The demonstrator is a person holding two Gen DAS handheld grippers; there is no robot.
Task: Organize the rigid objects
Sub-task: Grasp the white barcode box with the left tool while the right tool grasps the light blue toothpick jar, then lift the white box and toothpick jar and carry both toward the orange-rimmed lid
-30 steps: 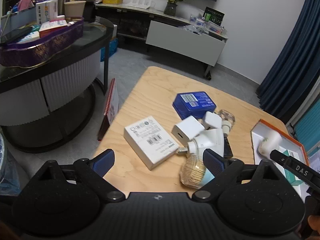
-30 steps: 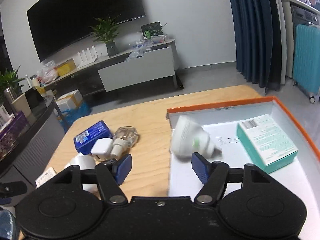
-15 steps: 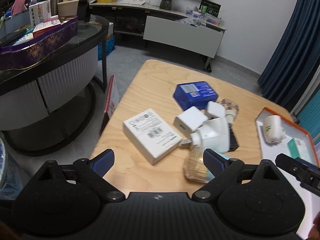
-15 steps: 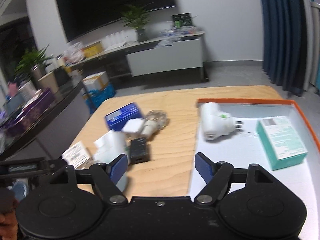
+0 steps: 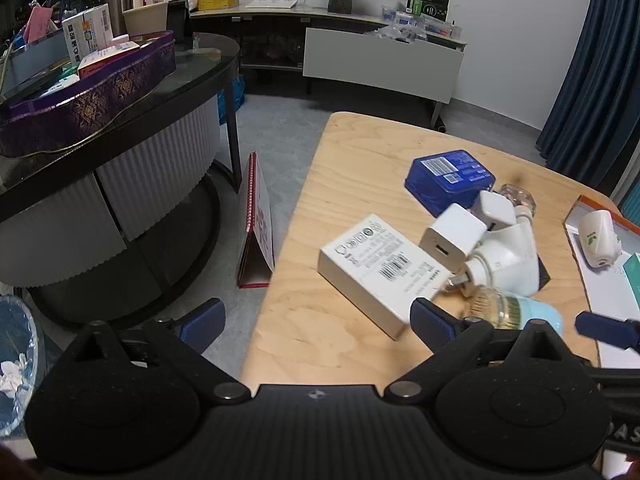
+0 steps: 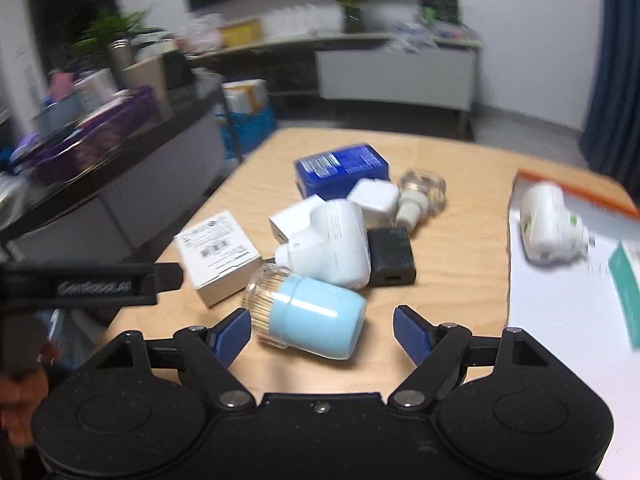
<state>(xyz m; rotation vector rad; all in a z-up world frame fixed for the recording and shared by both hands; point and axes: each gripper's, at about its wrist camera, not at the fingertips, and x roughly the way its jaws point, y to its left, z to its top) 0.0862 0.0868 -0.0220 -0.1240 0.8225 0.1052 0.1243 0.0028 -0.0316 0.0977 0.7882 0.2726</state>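
A pile of small items lies on the wooden table [image 5: 360, 148]: a blue box [image 6: 340, 166], a white carton [image 5: 380, 268], white chargers [image 5: 456, 236], a white plug-in device [image 6: 332, 248], a black adapter [image 6: 390, 254] and a light-blue capped clear bottle [image 6: 308, 312]. My right gripper [image 6: 322, 330] is open, its jaws on either side of the light-blue bottle's near end. My left gripper [image 5: 318, 320] is open and empty at the table's near left edge, in front of the white carton. Another white plug-in [image 6: 550, 220] and a teal box [image 6: 628, 288] lie in the orange-rimmed tray [image 6: 560, 300].
A dark round counter [image 5: 120, 128] with a purple tin stands to the left. A red desk calendar [image 5: 256, 220] stands on the floor beside the table. A wastebasket [image 5: 16, 360] is at the lower left. A low white cabinet [image 5: 380, 64] lines the back wall.
My right gripper has swung left from the tray to the pile and now brackets the light-blue bottle. The white plug-in stays in the tray. My left gripper has barely moved.
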